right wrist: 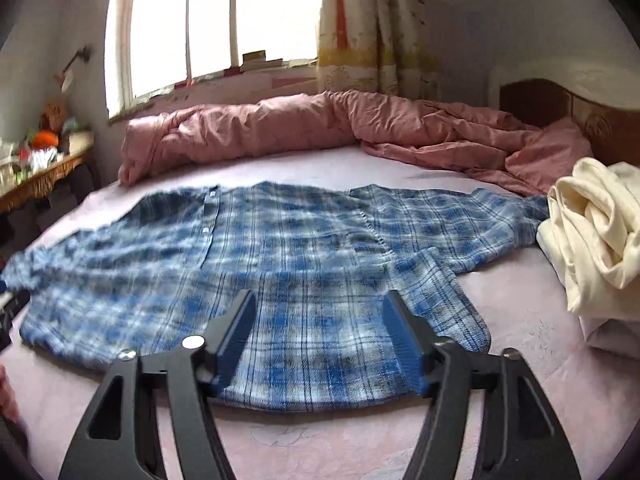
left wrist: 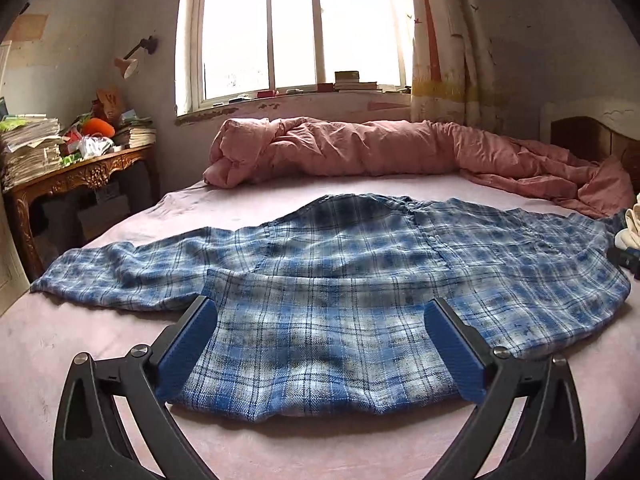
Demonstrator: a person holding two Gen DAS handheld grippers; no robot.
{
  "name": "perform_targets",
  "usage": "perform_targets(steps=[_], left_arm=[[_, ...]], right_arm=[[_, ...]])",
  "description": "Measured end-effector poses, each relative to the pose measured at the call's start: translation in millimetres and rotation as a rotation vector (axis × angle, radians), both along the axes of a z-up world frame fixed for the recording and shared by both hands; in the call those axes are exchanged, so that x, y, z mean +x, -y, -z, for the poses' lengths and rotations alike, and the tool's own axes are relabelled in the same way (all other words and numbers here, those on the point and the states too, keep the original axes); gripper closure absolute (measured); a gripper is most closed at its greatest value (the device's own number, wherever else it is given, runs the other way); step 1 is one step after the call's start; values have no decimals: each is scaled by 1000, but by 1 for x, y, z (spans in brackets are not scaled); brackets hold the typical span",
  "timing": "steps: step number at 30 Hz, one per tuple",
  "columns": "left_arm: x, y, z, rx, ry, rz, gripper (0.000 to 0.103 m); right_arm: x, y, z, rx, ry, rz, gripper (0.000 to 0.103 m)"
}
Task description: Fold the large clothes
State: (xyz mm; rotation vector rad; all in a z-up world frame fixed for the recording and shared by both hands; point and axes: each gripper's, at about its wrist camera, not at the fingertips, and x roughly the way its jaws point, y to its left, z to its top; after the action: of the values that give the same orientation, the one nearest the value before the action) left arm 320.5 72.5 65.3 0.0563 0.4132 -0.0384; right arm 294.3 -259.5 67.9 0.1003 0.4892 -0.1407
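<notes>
A blue plaid shirt lies flat on the pink bed sheet, its sleeves stretched out to left and right. Its near part is folded over, and the fold edge faces me. My left gripper hovers open over the near left part of the shirt, its blue pads wide apart and clear of the cloth. In the right wrist view the same shirt fills the middle. My right gripper stands open above its near right part, with nothing pinched between the pads.
A rolled pink duvet lies along the far side under the window. A crumpled cream garment sits on the bed by the right sleeve. A cluttered carved wooden table stands at the left, and a dark headboard at the right.
</notes>
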Motion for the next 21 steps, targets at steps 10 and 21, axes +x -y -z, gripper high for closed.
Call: perform_targets(steps=[10, 21], left_arm=[[-4, -9, -5, -53, 60, -50, 0], [-4, -8, -5, -40, 60, -52, 0]], right_arm=[[-12, 0, -11, -71, 124, 25, 11], [-11, -9, -9, -117, 113, 8, 10]])
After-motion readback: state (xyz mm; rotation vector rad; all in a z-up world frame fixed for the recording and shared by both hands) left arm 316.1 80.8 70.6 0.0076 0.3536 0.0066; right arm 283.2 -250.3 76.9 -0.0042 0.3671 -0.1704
